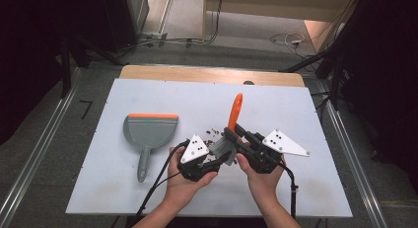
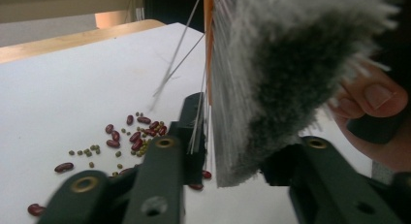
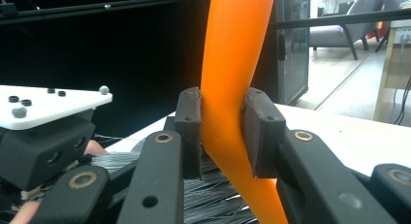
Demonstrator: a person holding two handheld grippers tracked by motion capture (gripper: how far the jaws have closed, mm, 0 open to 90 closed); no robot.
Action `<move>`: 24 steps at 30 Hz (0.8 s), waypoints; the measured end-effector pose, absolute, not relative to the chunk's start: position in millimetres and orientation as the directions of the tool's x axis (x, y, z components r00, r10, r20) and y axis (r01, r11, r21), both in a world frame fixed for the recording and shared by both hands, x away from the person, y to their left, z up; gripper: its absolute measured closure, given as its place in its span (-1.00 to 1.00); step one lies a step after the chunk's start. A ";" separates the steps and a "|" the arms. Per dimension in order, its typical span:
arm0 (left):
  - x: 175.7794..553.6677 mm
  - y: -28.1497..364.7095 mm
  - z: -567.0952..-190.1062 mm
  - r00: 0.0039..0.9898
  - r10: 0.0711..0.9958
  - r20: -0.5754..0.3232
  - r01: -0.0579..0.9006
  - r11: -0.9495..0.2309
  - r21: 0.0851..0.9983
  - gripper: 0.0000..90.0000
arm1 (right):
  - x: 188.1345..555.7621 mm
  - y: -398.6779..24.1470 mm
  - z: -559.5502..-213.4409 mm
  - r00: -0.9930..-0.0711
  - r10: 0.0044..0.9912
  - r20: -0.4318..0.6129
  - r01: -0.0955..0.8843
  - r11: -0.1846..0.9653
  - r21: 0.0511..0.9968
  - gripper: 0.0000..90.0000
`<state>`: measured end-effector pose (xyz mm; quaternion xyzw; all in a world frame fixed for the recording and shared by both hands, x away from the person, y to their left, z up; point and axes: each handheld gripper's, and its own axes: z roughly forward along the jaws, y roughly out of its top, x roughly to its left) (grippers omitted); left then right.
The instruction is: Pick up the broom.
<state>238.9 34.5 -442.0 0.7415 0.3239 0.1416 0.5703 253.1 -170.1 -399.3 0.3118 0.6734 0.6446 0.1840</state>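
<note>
A hand brush with an orange handle (image 1: 235, 112) and grey bristles (image 2: 286, 69) stands tilted over the white table (image 1: 296, 109). My right gripper (image 3: 225, 132) is shut on the handle (image 3: 237, 64) low down, near the brush head. My left gripper (image 2: 237, 149) brackets the bristle end, its pads against the outer bristles. In the high view both grippers meet at the front middle, the left gripper (image 1: 217, 161) just left of the right gripper (image 1: 235, 136). Red and green beans (image 2: 138, 134) lie scattered on the table under the brush. A grey dustpan (image 1: 150, 132) with an orange lip rests to the left.
The beans (image 1: 212, 134) sit between the dustpan and the brush. A wooden strip (image 1: 212, 74) runs along the table's far edge. Dark stands and cables surround the table. The hand holding the right gripper (image 2: 373, 98) is close beside the bristles.
</note>
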 end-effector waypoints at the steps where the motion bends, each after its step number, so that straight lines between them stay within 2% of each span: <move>1: 238.6 34.4 -442.0 0.751 0.642 -0.156 0.316 -0.141 0.938 0.63 | 253.1 -170.0 -399.3 -0.737 0.658 0.153 0.181 -0.026 0.983 0.54; 4: 237.2 34.9 -441.5 0.748 0.649 -0.139 0.306 -0.152 0.940 0.83 | 253.4 -170.1 -399.3 -0.738 0.656 0.159 0.185 -0.031 0.982 0.54; 10: 238.9 39.9 -440.0 0.753 0.647 -0.117 0.297 -0.176 0.939 0.91 | 256.7 -170.5 -397.5 -0.759 0.634 0.146 0.189 -0.001 0.982 0.50; 13: 240.9 44.5 -438.8 0.766 0.631 -0.126 0.306 -0.185 0.934 0.91 | 260.5 -174.7 -394.4 -0.791 0.594 0.148 0.187 0.005 0.982 0.17; 16: 241.0 49.3 -436.1 0.781 0.611 -0.126 0.301 -0.193 0.934 0.91 | 265.9 -184.2 -391.0 -0.836 0.529 0.150 0.178 0.003 0.984 -0.05; 20: 241.8 54.8 -432.0 0.800 0.586 -0.124 0.291 -0.200 0.936 0.92 | 274.0 -198.1 -388.4 -0.878 0.461 0.130 0.171 0.048 0.984 -0.15; 24: 245.7 65.7 -427.4 0.839 0.526 -0.139 0.283 -0.204 0.937 0.92 | 285.2 -211.9 -390.0 -0.904 0.395 0.163 0.201 0.057 0.978 -0.08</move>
